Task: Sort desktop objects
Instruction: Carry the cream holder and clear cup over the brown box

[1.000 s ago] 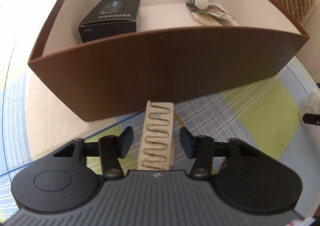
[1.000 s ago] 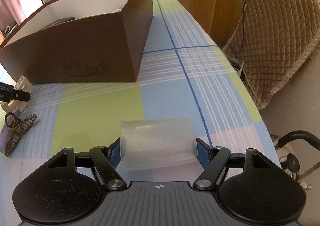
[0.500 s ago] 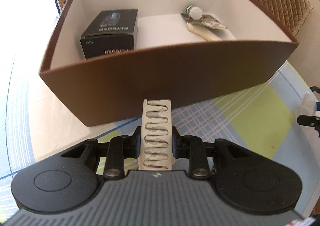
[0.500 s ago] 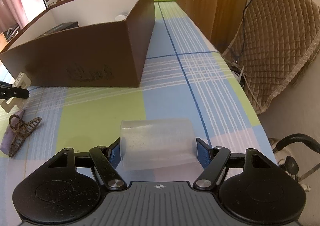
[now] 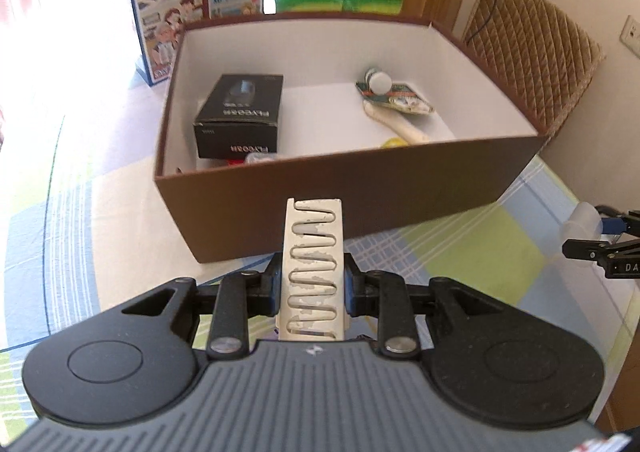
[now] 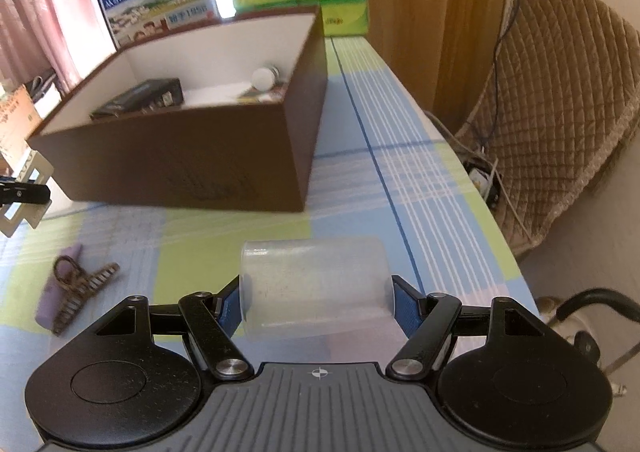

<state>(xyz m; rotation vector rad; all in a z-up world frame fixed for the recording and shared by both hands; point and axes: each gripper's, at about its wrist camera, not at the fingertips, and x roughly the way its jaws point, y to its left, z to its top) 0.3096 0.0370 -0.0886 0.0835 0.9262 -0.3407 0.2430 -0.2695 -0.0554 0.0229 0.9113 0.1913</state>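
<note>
You get strong daylight from the window side at the far left, which blows out the upper-left corner in the left wrist view. The brown box (image 5: 360, 180) throws a soft shadow onto the bench (image 6: 420, 180) along its near wall. Fisheye bending curves the edges in both views. You see slight motion blur on the box (image 6: 192, 156) in the right wrist view.

Left gripper (image 5: 310, 286) level and pointing forward, jaws closed tight with both pads pressed inward against what sits between them; right gripper (image 6: 316, 302) likewise level, jaws set much wider apart, blue pads bearing on either side of its load.
</note>
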